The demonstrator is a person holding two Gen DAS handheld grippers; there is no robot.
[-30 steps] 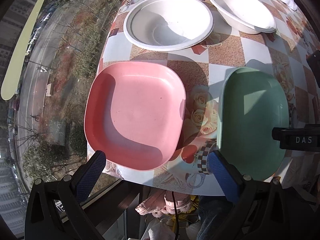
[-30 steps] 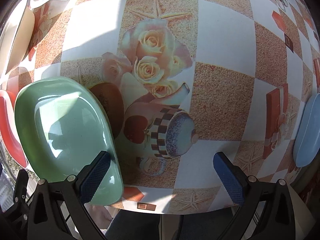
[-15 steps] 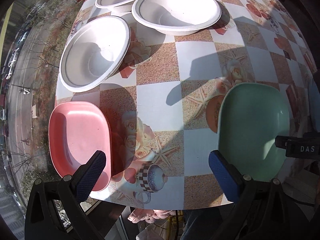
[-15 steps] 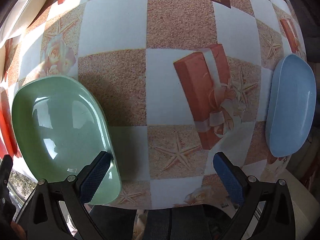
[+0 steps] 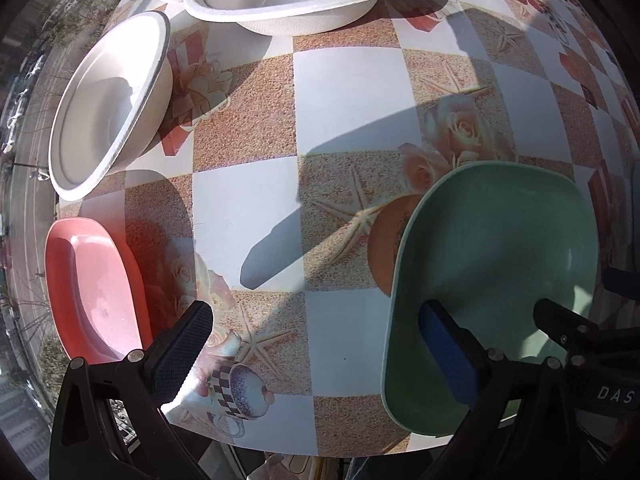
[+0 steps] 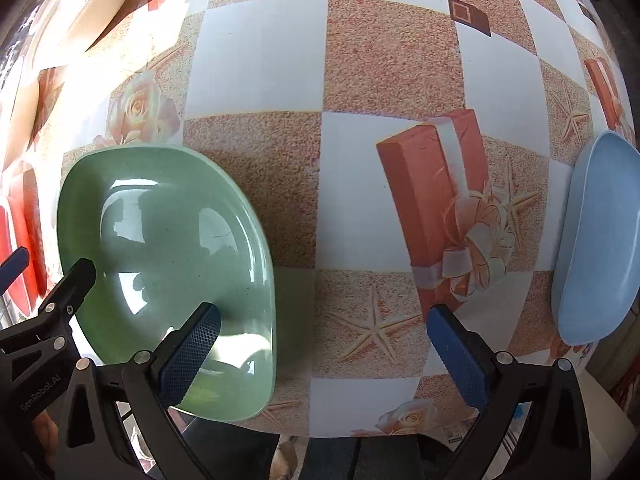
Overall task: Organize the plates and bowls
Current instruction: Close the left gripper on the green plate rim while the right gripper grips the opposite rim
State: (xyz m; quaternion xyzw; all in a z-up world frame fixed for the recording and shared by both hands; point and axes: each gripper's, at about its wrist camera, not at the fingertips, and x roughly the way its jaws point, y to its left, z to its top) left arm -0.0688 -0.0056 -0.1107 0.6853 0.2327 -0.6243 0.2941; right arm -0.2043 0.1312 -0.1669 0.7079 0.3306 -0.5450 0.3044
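The green plate (image 6: pixel 160 248) sits at the tabletop's (image 6: pixel 392 60) near edge, between the two tools: left of the right hand-held gripper (image 6: pixel 324 340), right of the left hand-held gripper (image 5: pixel 316 344). Both are spread wide, holding nothing, each with one pad over the plate; neither looks clearly nearer

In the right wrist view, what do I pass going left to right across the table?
Pink plate at the far left edge → green plate → printed gift box on the tablecloth → blue plate at the right edge.
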